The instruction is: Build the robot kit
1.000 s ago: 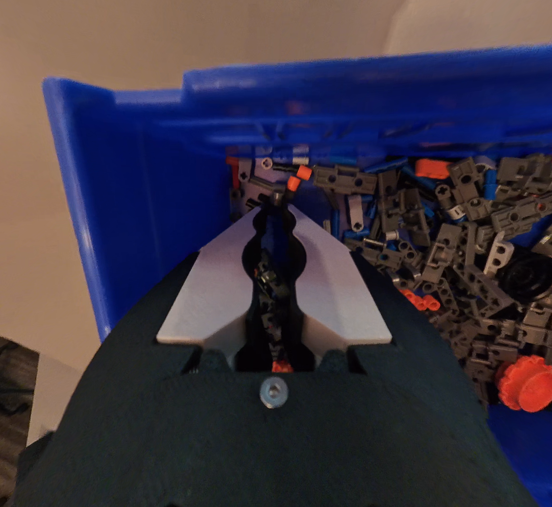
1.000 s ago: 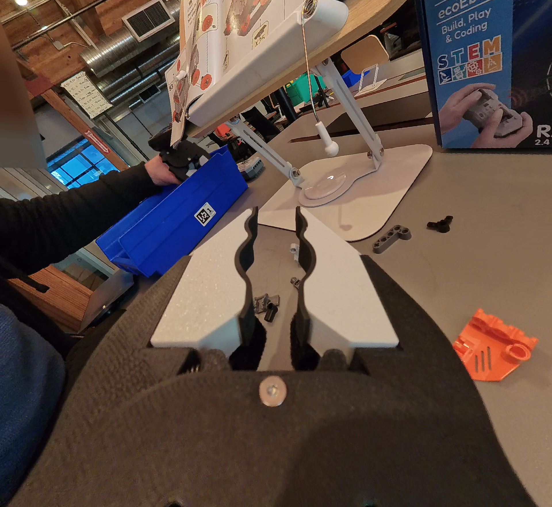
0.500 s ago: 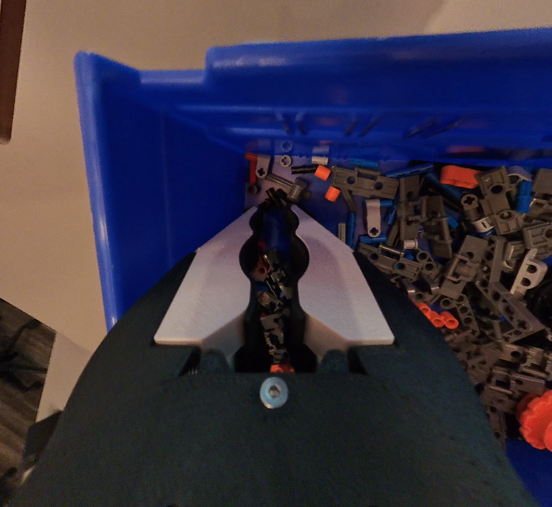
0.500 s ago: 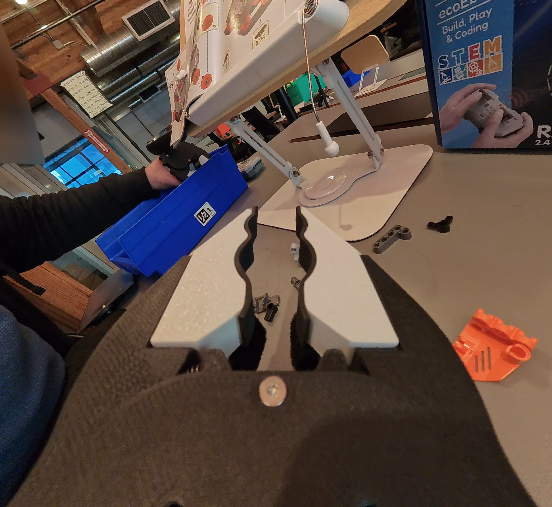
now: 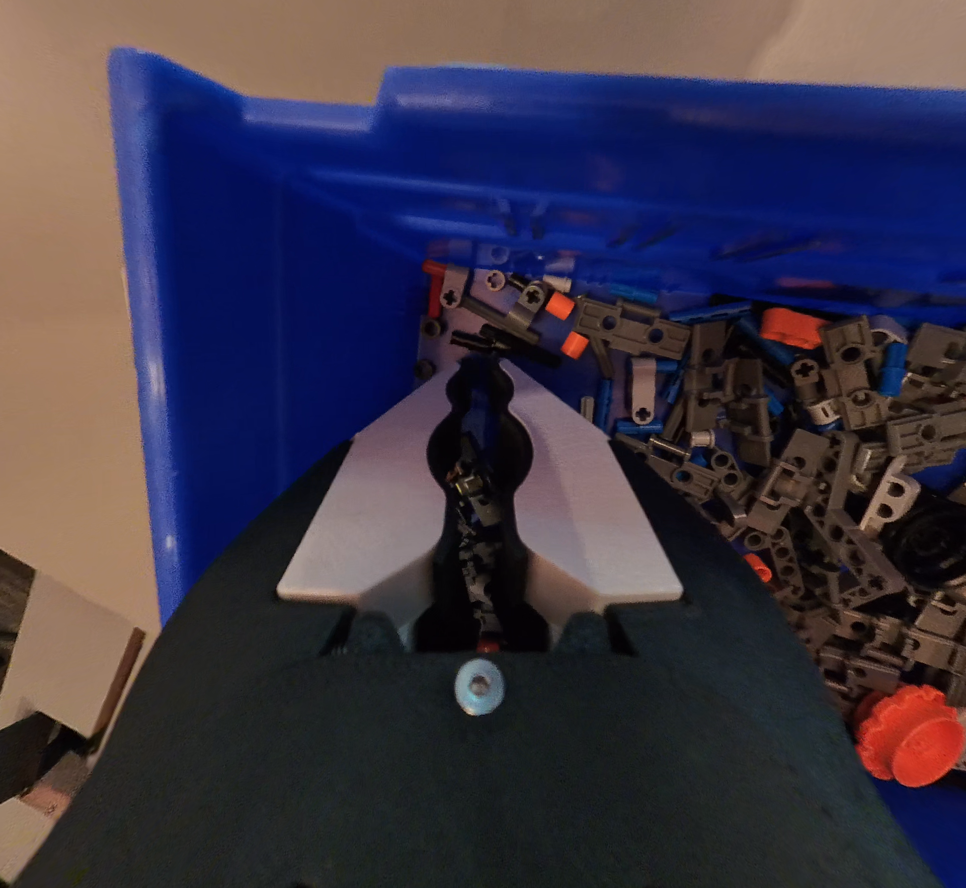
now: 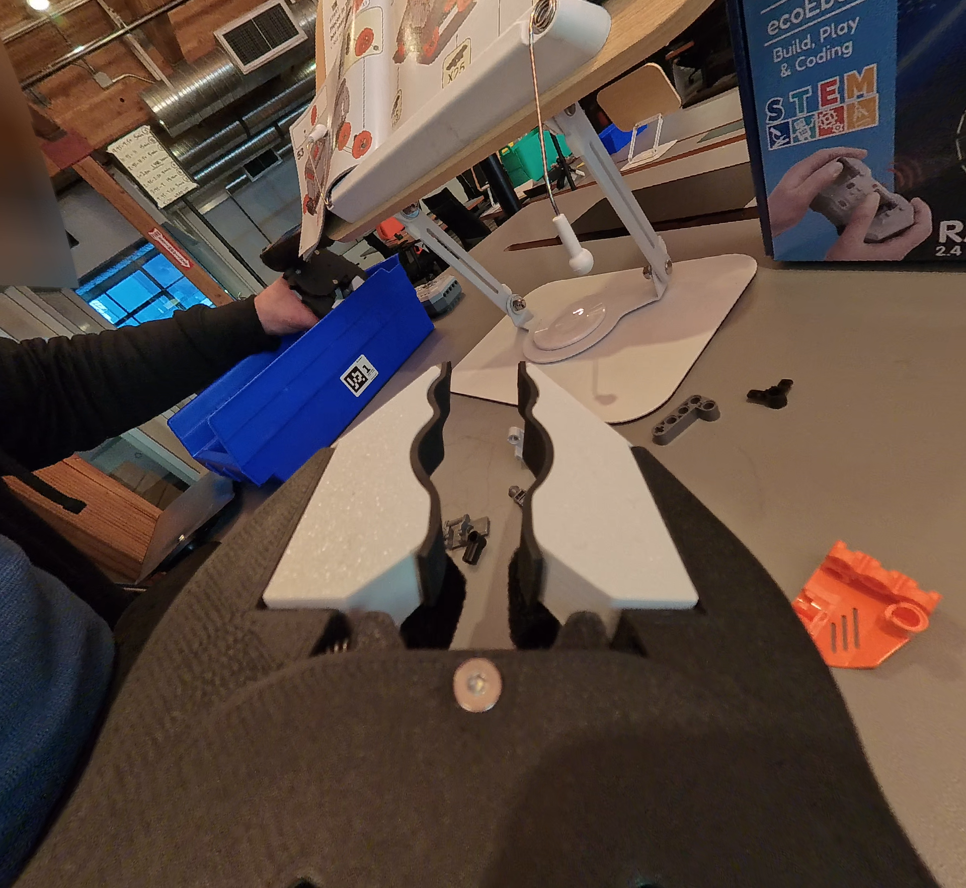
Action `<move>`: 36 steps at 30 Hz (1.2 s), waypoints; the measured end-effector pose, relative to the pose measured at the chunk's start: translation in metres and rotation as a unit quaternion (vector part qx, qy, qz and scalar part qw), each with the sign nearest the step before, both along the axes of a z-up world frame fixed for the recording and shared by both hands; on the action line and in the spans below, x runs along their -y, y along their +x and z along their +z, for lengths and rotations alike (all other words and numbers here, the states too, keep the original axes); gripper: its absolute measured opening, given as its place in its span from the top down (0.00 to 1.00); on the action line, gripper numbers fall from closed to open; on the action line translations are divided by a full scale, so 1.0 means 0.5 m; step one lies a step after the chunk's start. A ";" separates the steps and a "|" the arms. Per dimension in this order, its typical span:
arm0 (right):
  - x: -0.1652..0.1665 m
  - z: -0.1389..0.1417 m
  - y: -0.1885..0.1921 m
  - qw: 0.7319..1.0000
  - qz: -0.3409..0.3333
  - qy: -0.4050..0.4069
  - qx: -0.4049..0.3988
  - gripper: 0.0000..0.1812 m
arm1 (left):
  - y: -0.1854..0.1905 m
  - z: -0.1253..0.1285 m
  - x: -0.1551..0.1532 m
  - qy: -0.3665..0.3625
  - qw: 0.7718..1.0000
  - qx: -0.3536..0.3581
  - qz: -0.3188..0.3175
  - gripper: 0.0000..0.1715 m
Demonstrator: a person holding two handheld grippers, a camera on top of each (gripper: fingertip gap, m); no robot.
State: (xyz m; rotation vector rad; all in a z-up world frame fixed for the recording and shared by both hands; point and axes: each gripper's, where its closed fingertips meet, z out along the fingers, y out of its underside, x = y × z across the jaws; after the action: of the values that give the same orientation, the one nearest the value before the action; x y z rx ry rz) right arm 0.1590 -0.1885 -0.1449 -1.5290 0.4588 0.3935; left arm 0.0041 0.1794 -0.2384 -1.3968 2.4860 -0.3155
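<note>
On the grey worktop, the largest thing is the white book stand, carrying an open instruction booklet tilted over the scene; a blue box stands upright at the far right. Left of the stand sits the blue bin, a square code sticker on its side, with a black-sleeved arm reaching over its rim. Inside the bin, the left gripper points down into the near-left corner, its fingers drawn almost together with only a thin slit between them; whether they pinch anything cannot be told, though a small black pin lies just at their tips. A heap of grey beams fills the bin's right side, mixed with blue pins, small orange bushes, a black wheel and an orange gear. Over the worktop the right gripper hovers with fingers parted and nothing between them. Below its gap lie a small grey and black connector and two tiny grey pieces. An orange panel rests to its right, a grey beam and a black pin farther off beside the stand's base.
</note>
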 end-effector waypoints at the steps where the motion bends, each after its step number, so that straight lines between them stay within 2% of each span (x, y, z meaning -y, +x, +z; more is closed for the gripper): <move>1: 0.000 0.000 0.000 1.000 0.000 0.000 0.000 0.87 | 0.002 0.001 0.000 -0.002 1.000 0.003 0.003 0.94; 9: 0.000 0.000 0.000 1.000 0.000 0.000 0.001 0.87 | 0.014 0.002 0.005 0.001 1.000 0.018 -0.010 0.91; 13: 0.000 0.000 -0.001 1.000 0.000 0.000 0.001 0.87 | 0.016 -0.001 0.015 -0.007 1.000 0.011 -0.014 0.96; 17: 0.000 0.001 0.000 1.000 0.000 0.001 0.001 0.87 | 0.016 -0.001 0.014 -0.022 1.000 0.014 -0.004 0.96; 22: 0.001 0.001 0.000 1.000 0.000 0.002 0.000 0.87 | 0.004 0.002 0.006 0.011 1.000 0.006 -0.020 0.97; 24: 0.001 0.002 0.000 1.000 -0.001 0.004 0.000 0.87 | -0.003 0.022 0.010 -0.002 1.000 0.012 -0.017 0.97; 26: 0.002 0.002 0.000 1.000 -0.001 0.005 0.000 0.87 | -0.011 0.068 0.028 -0.026 0.999 0.034 -0.014 0.97; 28: 0.002 0.002 0.001 1.000 -0.001 0.005 0.000 0.87 | -0.023 0.141 0.087 -0.080 0.994 0.060 -0.033 0.97; 32: 0.000 0.000 0.000 1.000 0.000 0.001 0.000 0.87 | -0.057 0.293 0.245 -0.115 0.980 0.102 -0.127 0.97; 34: -0.001 0.000 0.000 1.000 0.000 0.000 0.000 0.87 | -0.068 0.335 0.344 -0.128 0.972 0.110 -0.166 0.97; 36: -0.001 -0.001 0.000 1.000 0.000 -0.001 0.001 0.87 | -0.067 0.347 0.458 -0.148 0.964 0.118 -0.185 0.97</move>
State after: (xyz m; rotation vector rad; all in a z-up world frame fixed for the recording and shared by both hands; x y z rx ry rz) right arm 0.1590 -0.1878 -0.1453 -1.5318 0.4586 0.3921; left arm -0.0296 -0.0497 -0.0647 -0.9050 2.5548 -0.9071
